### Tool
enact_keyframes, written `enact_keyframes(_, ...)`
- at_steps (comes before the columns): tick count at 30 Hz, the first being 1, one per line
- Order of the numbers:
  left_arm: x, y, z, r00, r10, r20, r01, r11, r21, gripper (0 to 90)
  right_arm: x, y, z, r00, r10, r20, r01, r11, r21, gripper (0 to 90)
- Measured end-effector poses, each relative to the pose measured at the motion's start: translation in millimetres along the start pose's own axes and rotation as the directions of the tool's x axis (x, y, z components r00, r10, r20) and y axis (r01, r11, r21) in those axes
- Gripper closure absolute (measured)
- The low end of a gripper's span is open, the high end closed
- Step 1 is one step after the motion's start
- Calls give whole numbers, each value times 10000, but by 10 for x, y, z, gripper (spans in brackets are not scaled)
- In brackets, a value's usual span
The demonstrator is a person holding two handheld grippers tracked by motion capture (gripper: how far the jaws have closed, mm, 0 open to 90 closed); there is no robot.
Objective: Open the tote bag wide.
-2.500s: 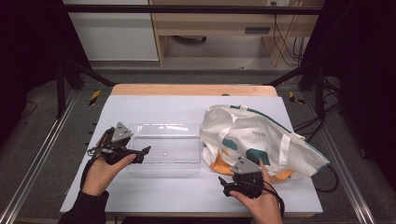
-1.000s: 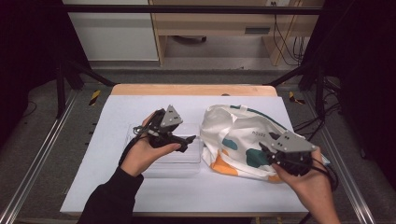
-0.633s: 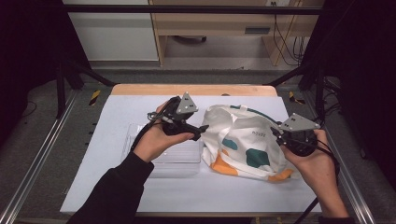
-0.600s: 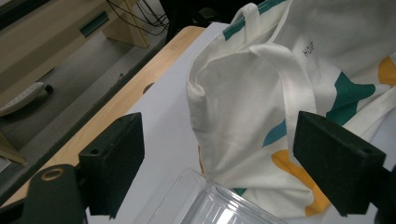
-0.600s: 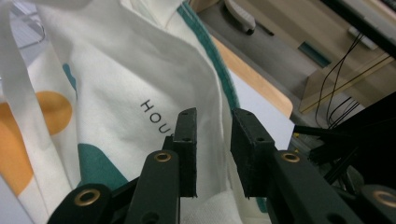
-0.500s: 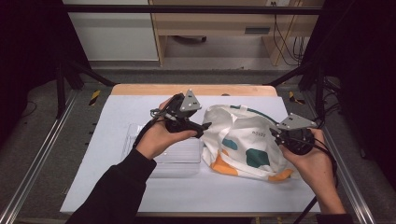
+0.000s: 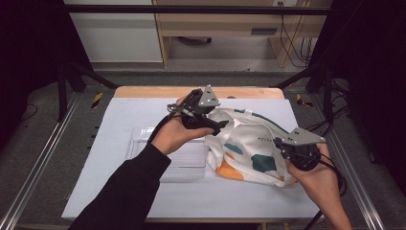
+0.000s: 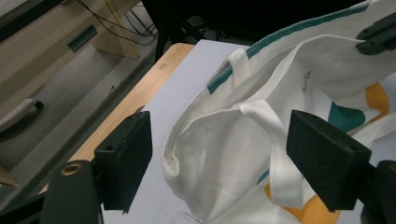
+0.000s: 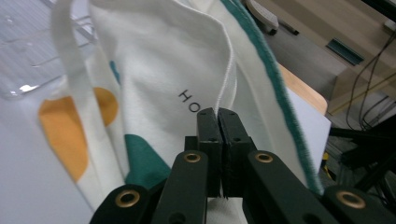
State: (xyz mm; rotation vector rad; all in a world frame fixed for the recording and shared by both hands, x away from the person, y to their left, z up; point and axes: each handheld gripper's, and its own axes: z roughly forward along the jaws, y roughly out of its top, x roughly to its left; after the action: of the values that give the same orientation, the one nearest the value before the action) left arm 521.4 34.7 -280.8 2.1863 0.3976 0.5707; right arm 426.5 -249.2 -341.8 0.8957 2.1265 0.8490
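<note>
A white tote bag point(image 7: 253, 143) with teal and orange patches lies crumpled on the right half of the table. My left gripper point(image 7: 214, 127) is at the bag's upper left edge. In the left gripper view its jaws point(image 8: 219, 158) stand open; they have just been closing a little, with the bag's folded edge point(image 8: 219, 140) and a strap point(image 8: 275, 154) between the pads, unpressed. My right gripper point(image 7: 283, 149) is at the bag's right side. In the right gripper view it point(image 9: 218, 116) is shut on the bag's hemmed edge point(image 9: 229, 70).
A clear plastic tray point(image 7: 177, 155) lies on the white table cover point(image 7: 119, 124) just left of the bag, under my left forearm. The wooden table edge point(image 7: 143, 92) runs along the far side. Metal rails flank the table.
My left gripper has travelled right and upward from the tray to the bag's left edge. The right gripper moved up along the bag's right side and its jaws closed on the cloth edge.
</note>
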Motion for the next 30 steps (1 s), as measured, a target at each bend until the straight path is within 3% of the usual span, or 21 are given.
enact_keyframes(9,-37,138,155,9995,320,56,-322,9992,257,241,250,-89,-124,9984,46,-563,-79,9983,-575,894)
enact_keyframes(17,-94,278,281,9979,648,64,-650,9971,395,258,484,-230,-147,9970,24,-770,-92,9960,-890,892)
enact_keyframes(22,-92,351,401,9965,827,107,-832,9946,619,269,539,-287,-135,9954,56,-957,-148,9953,-959,887)
enact_keyframes(30,20,373,663,9970,658,404,-692,9936,894,286,597,-367,-130,9933,181,-1139,-307,9935,-1098,874)
